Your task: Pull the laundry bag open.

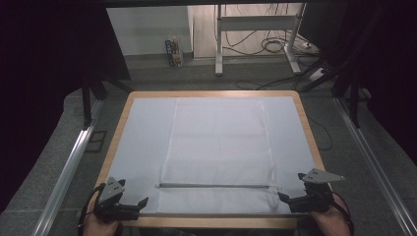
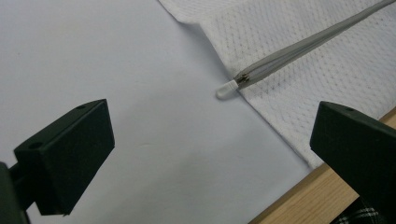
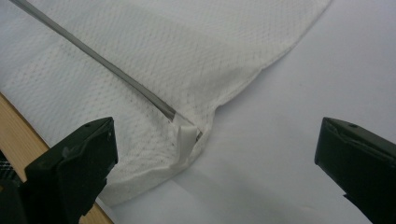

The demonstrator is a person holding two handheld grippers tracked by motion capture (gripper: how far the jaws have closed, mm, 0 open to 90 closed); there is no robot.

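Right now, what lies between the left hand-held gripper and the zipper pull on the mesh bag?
Bare pale sheet, as the left gripper view shows: the open left hand-held gripper faces the zipper pull of the mesh bag.

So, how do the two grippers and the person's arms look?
Both grippers are black with two blocky, wedge-shaped jaws. The left gripper and the right gripper each carry a grey three-cornered plate with small holes on top. A dark cable loops from each near the wrist. The jaw faces have small screw holes. The hands are bare; no sleeve is visible, though the left gripper view catches some plaid cloth at the table edge.
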